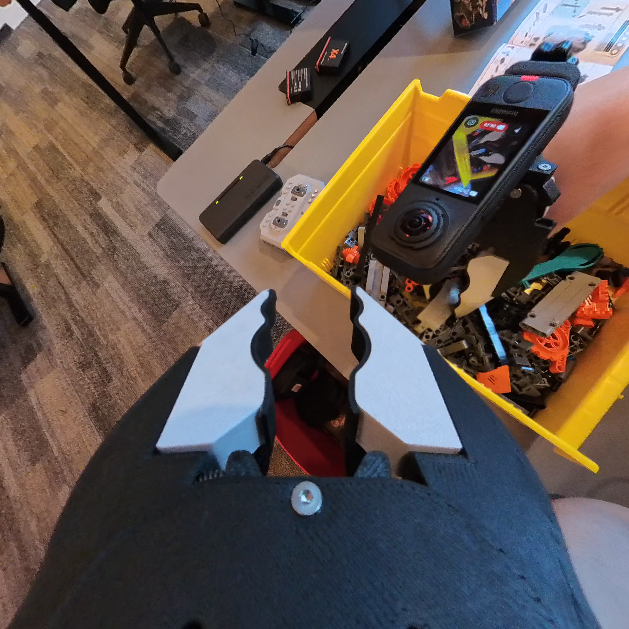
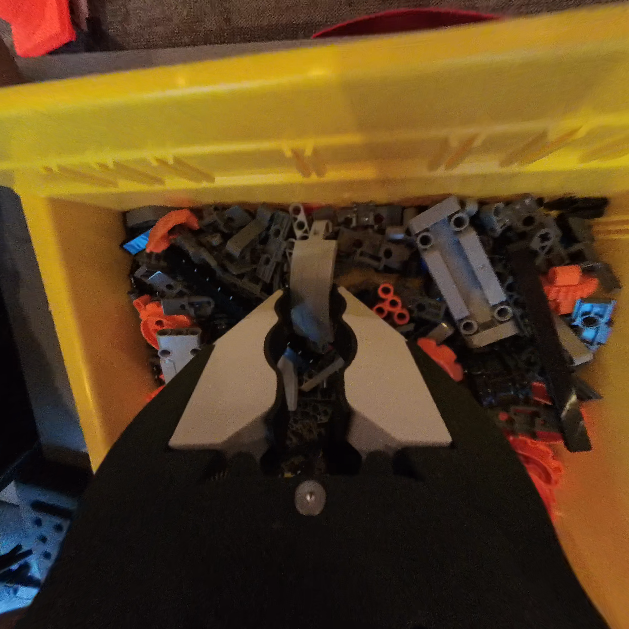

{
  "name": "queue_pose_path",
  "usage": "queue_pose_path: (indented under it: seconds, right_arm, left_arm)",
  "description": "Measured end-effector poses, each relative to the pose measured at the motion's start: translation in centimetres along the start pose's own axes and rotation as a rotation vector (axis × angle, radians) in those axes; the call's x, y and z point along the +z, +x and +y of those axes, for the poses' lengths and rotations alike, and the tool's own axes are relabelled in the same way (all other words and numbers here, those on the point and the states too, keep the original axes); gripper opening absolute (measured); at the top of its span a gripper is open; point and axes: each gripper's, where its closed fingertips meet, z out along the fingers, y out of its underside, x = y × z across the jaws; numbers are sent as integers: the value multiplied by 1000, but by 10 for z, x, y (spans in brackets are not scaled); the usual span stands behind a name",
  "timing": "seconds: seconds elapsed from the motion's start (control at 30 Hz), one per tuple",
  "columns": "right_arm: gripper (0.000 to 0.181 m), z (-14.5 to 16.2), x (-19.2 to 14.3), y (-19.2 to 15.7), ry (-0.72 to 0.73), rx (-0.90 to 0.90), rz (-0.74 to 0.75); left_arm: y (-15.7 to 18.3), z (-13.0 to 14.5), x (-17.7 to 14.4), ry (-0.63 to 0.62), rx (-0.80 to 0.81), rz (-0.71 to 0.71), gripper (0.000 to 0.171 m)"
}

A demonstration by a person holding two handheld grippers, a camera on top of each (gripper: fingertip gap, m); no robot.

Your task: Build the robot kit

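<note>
Left tool (image 1: 311,299) open; right tool (image 2: 311,299) clamped.

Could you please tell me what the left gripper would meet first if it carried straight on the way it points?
Probably the near edge of the grey table, beside the yellow plastic bin; the left gripper, jaws open and empty, aims there, though depth is unclear.

Grey patchwork carpet (image 1: 102,238), grey table (image 1: 265,112), wheeled office chair (image 1: 160,30).

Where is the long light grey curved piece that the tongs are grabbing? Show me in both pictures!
Left wrist view: the grey curved piece hangs right of centre, under the right tongs, above the bin's pile.
Right wrist view: it sits dead centre, sticking out beyond the fingertips.
Shared landmark: the yellow bin of building pieces.
</note>
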Motion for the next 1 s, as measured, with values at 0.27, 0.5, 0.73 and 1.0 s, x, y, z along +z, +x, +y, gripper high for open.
queue_pose_path:
  seconds: [0.27, 0.5, 0.73, 1.0]
  right_arm:
    - [22, 17, -67, -45, 105, 21, -107]
    - [42, 31, -73, -87, 133, -47, -257]
    - [69, 24, -73, 49, 205, 181, 266]
    - [77, 48, -41, 77, -130, 165, 330]
  left_arm:
    - [6, -5, 1, -3, 32, 2, 39]
    - [9, -3, 7, -36, 47, 8, 39]
    - [6, -2, 5, -32, 45, -6, 38]
    - [4, 0, 2, -18, 38, -5, 32]
